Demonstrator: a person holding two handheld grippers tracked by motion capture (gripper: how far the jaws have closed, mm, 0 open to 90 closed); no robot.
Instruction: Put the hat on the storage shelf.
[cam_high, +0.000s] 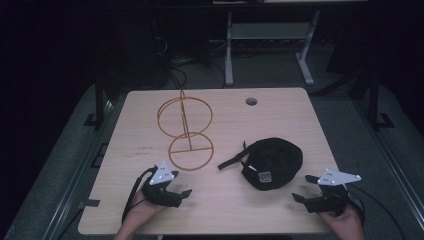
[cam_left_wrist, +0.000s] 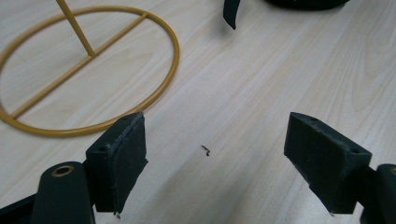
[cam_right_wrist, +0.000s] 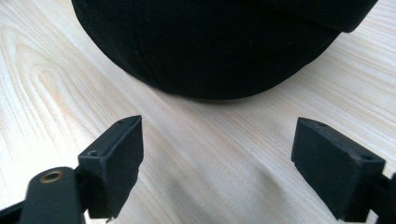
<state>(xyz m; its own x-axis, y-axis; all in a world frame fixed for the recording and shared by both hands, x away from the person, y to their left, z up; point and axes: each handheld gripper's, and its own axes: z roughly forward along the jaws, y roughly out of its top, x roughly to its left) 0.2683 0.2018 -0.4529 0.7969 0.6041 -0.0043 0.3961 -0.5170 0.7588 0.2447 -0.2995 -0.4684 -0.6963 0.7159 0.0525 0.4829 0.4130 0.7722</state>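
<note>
Both claws are released, the right claw (cam_high: 303, 188) just beside the cap (cam_high: 272, 162) and the left claw (cam_high: 186, 184) between cap and stand (cam_high: 186, 131), probably ready to grasp.

On the table (cam_high: 150, 210) a wire stand (cam_high: 186, 131) sits left of the middle, its upright ring toward the far edge and its flat base ring (cam_high: 191, 151) nearer the person. A cap (cam_high: 272, 162) lies right of the middle, well apart from the stand, with its strap (cam_high: 232, 161) reaching left toward the base ring. A round hole (cam_high: 251, 101) lies in the table near the far edge, behind the cap. The left gripper (cam_high: 182, 194) is near the near edge, just in front of the base ring. The right gripper (cam_high: 302, 188) is near the near right corner, right of the cap and close to it. The 2 grippers are well apart.
</note>
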